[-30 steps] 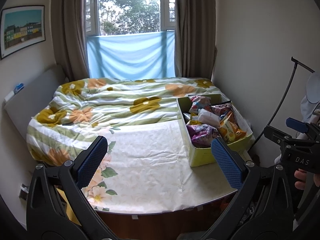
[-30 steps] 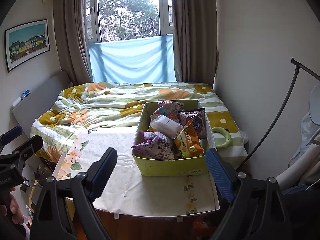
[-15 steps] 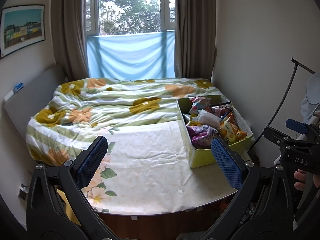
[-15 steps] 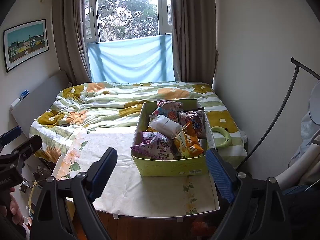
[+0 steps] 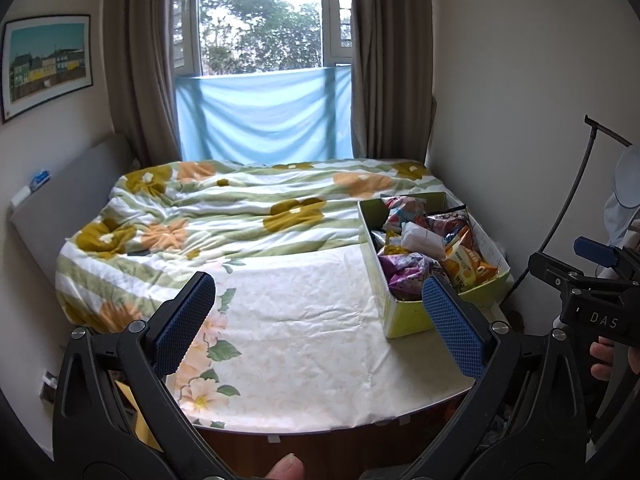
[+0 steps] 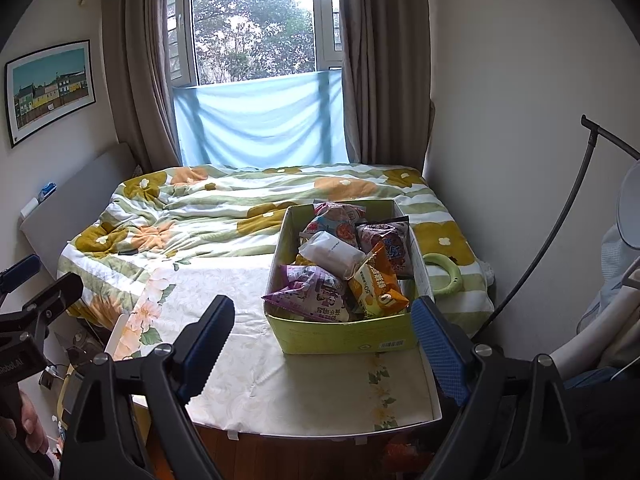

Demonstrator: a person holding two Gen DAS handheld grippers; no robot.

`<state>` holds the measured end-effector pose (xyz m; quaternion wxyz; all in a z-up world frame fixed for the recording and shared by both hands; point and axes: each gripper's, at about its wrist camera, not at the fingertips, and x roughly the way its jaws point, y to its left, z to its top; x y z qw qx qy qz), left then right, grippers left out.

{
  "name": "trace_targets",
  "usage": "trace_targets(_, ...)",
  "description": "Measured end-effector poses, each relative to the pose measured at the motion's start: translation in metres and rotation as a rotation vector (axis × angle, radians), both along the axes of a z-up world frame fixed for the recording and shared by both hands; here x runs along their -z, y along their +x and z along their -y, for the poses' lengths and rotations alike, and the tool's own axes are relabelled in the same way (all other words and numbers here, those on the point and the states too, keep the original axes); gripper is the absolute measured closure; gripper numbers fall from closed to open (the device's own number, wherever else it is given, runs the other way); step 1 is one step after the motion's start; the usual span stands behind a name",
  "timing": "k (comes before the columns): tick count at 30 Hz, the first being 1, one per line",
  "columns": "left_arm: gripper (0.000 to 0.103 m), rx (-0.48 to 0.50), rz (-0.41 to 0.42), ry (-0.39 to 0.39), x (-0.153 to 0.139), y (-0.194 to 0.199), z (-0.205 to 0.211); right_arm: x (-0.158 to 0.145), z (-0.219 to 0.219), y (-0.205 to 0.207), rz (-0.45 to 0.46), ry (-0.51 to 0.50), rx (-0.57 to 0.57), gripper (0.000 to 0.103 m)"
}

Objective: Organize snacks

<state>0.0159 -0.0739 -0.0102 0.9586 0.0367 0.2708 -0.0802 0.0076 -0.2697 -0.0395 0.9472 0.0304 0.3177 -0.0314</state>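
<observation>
Hovering at the near left edge of the table [image 5: 304, 332], left hand-held gripper [image 5: 320, 324] with both blue pads spread wide, nothing between them, a thumb tip just visible below at the frame's bottom edge. Pointing straight ahead over one pale floral tablecloth [image 5: 288, 304], with one bed [image 5: 224, 216] under a green-and-orange flowered quilt beyond it. Sitting at the right of the table, one yellow-green box [image 6: 344, 336], open-topped, its far end toward the bed. Piled inside, at least five snack packets: one purple packet [image 6: 316, 292] at the near left, one orange packet [image 6: 376, 288] upright just beside it, one white packet [image 6: 332, 252] lying across the middle, one dark red packet [image 6: 388, 240] at the right, one pink-and-blue packet [image 6: 332, 220] at the far end; others underneath hidden. Lying on the quilt just right of the box, one green ring [image 6: 444, 272]. Hovering level at the near edge in front of the box, right hand-held gripper [image 6: 320, 340], pads likewise spread wide and empty.
</observation>
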Motion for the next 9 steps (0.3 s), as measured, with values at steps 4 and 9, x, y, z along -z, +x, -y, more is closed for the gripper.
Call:
trace_targets(4, 0.001, 0.017, 0.015, -0.003, -0.0027, -0.0019, -0.0027, -0.0005, -0.0022, -0.0013, 0.003, 0.004, 0.009, 0.015)
trace_targets(9, 0.001, 0.03, 0.036, -0.011, -0.0052, -0.0046, -0.0034, -0.0021, -0.005, -0.0045, 0.01, 0.006, 0.021, 0.015)
